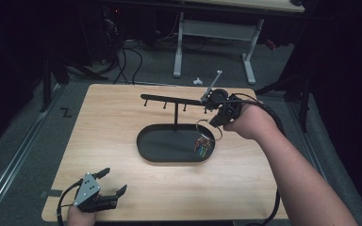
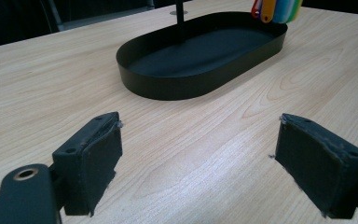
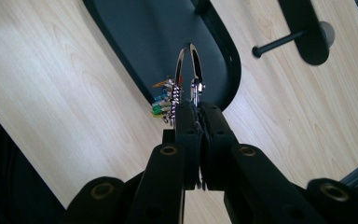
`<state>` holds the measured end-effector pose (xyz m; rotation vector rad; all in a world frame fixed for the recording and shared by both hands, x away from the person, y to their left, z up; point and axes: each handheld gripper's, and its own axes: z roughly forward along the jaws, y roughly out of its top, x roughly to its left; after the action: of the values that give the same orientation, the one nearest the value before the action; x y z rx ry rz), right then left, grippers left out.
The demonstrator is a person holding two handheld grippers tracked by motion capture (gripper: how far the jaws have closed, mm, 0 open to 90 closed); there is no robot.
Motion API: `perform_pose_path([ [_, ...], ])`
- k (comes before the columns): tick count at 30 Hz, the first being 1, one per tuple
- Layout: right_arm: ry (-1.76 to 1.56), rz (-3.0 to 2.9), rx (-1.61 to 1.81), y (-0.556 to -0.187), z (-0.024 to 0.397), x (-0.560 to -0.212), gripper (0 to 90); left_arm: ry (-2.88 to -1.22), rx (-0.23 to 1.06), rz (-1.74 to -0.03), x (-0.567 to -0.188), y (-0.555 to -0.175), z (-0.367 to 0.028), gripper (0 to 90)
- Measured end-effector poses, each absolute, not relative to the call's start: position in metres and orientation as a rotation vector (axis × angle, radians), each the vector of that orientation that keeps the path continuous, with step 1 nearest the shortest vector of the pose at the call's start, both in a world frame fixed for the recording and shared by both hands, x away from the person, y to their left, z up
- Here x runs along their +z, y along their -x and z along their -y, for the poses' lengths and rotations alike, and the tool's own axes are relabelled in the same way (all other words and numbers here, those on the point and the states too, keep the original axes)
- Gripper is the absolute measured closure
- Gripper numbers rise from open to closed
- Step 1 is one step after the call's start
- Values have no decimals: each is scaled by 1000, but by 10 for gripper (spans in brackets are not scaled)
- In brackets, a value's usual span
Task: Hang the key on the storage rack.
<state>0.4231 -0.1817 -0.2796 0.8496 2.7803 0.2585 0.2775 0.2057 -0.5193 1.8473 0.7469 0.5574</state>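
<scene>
Scene: a person works at a light wooden worktop (image 1: 122, 197), a two-jaw claw in each hand.
Thing in hand: a metal key ring (image 3: 189, 70) with a bunch of coloured plastic tags (image 1: 203, 144) hanging from it.
Where it is: lifted above the right end of the black oval tray (image 1: 143, 149), just below the rack's bar.
Right claw (image 3: 199, 111): jaws pressed together, clamped on the lower edge of the key ring, which stands up out of the tips.
Left claw (image 2: 198, 156): jaws wide apart, nothing between them, resting low near the front left corner of the worktop, well apart from the tray.
Handling, as a judgement: light; the ring is stiff, thin and smooth, so likely to swivel or slip in the pads; the tags dangle loose and will swing.
Where to hold: on the ring's wire, as now, leaving the top of the loop free to slide over a peg.
Rack: a black hook rack (image 1: 169, 99) on a thin post rising from the tray, with small pegs hanging below the bar; no peg carries anything.
Tray contents: its floor looks bare; the tags hang over its right end, and whether they touch it cannot be told.
</scene>
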Motion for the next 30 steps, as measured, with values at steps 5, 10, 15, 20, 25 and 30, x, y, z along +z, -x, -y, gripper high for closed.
perform_pose_path([
  [5,-875,-2782,268,-436,179,-281,873,-1850,557,-745,-520,-277,-206,150],
  [10,-911,-2768,289,-454,179,-282,873,-1854,544,-742,-520,-277,-206,150],
  [15,-946,-2756,288,-466,181,-283,873,-1855,548,-732,-519,-276,-206,150],
  [20,-989,-2746,292,-479,186,-286,873,-1858,531,-733,-520,-277,-206,150],
  [25,-1035,-2738,297,-488,189,-294,872,-1862,532,-727,-520,-276,-204,150],
  [30,-1070,-2722,321,-495,193,-297,871,-1861,530,-727,-520,-277,-204,150],
])
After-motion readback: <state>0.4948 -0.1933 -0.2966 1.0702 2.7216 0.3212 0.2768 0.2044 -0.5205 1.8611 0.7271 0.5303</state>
